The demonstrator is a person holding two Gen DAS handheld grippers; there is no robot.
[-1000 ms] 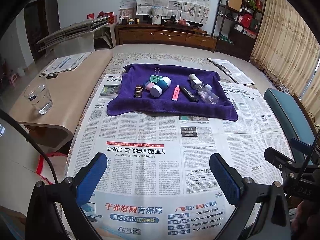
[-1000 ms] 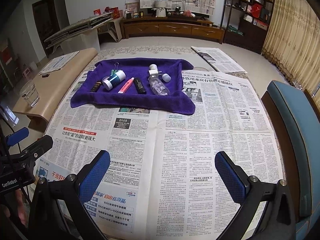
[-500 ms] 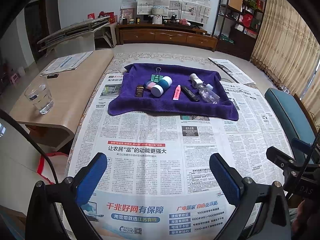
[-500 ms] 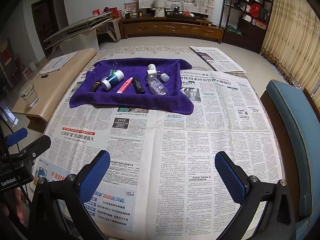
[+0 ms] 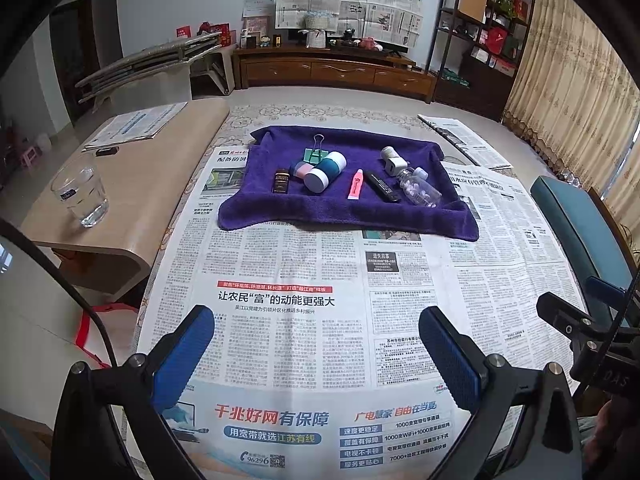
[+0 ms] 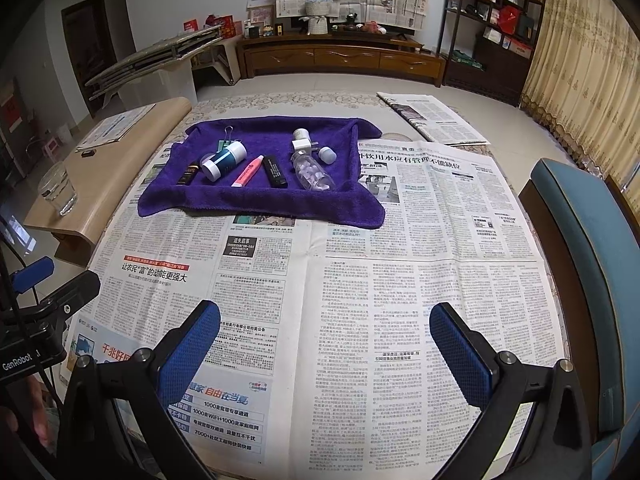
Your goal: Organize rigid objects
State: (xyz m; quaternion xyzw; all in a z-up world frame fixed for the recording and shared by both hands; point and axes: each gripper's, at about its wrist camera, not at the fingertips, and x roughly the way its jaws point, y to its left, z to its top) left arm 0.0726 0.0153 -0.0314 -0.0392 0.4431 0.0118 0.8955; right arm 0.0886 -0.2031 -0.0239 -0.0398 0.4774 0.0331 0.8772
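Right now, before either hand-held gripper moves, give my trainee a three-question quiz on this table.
1. True or false: the left hand-held gripper holds an item.
2. What lies directly right of the pink tube in the left wrist view? A) black tube B) binder clip C) clear bottle
3. What do all the small items rest on?

Key: 1 false, both hand-held grippers are open and empty; 2 A; 3 the purple towel.

small bottles, tubes and a clip (image 5: 317, 148) lie on purple towel (image 5: 256, 208).
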